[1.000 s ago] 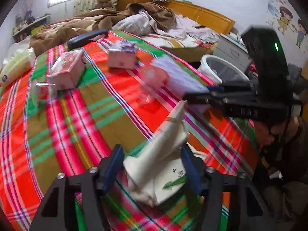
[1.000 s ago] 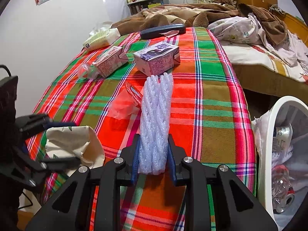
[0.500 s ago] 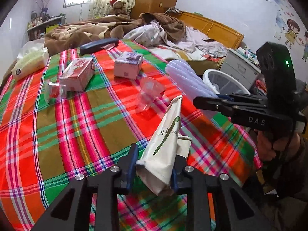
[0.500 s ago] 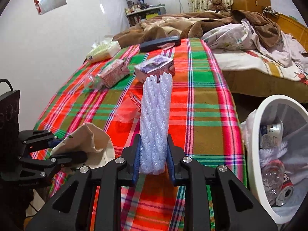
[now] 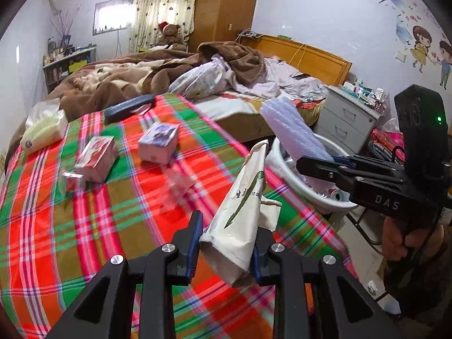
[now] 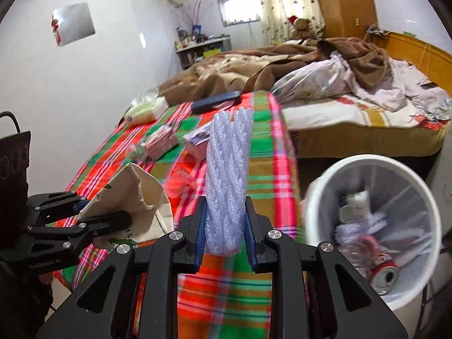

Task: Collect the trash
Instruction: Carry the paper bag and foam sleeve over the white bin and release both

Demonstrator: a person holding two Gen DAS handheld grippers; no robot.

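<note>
Left gripper (image 5: 226, 243): jaws pinched on a cream paper bag (image 5: 243, 212), green print on its side, held clear above the plaid cloth (image 5: 84, 226)

Right gripper (image 6: 224, 226): jaws pressed onto a white foam roll (image 6: 228, 175), which stands up out of them, tilted slightly right, lifted off the cloth

Bin (image 6: 319, 197): white, lined, on the floor just beside the cloth's right edge; a red can (image 6: 384, 274) and crumpled wrappers inside

On the cloth, well apart from both grippers:
- pink carton (image 5: 96, 158), a clear cup just beside it on the left
- purple-white carton (image 5: 159, 141)
- tissue pack (image 5: 42, 132), at the far left edge
- dark blue case (image 5: 128, 108), at the far end

Beyond: bed with a brown blanket (image 5: 135, 70)
</note>
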